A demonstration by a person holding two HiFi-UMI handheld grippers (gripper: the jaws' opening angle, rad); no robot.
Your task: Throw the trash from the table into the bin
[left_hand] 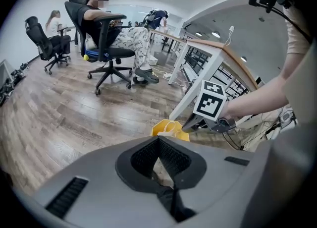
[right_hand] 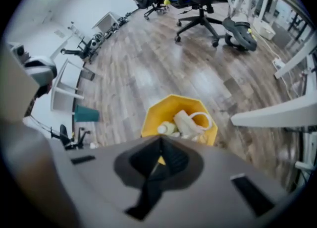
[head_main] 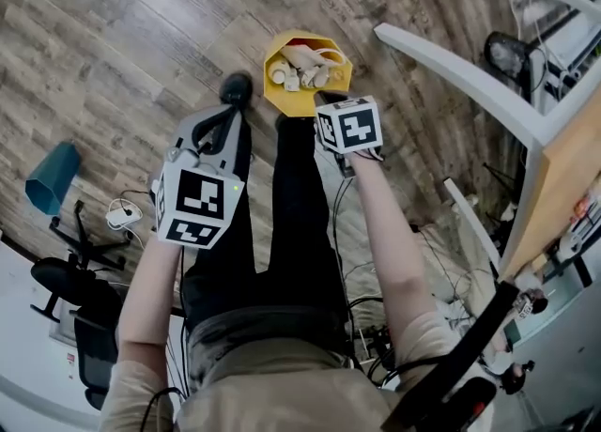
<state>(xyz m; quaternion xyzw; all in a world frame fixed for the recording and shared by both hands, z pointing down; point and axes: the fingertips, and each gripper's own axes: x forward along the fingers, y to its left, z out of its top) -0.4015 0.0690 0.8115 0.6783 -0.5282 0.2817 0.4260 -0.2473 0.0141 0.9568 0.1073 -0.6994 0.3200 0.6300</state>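
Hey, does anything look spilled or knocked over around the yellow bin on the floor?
Nothing stands out. The yellow bin stands upright on the wooden floor, the trash sits inside it, and no litter shows on the boards around it.

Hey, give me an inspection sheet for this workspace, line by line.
Surface: wood floor; table at right, top mostly out of view.
Job's things: yellow bin on the floor, white trash inside.
Clutter: teal container and white plug on the floor.
Grippers: left gripper shut, empty; right gripper shut, empty, near the bin.
Cables: loose cables beside the table.
Surroundings: office chair with a seated person.
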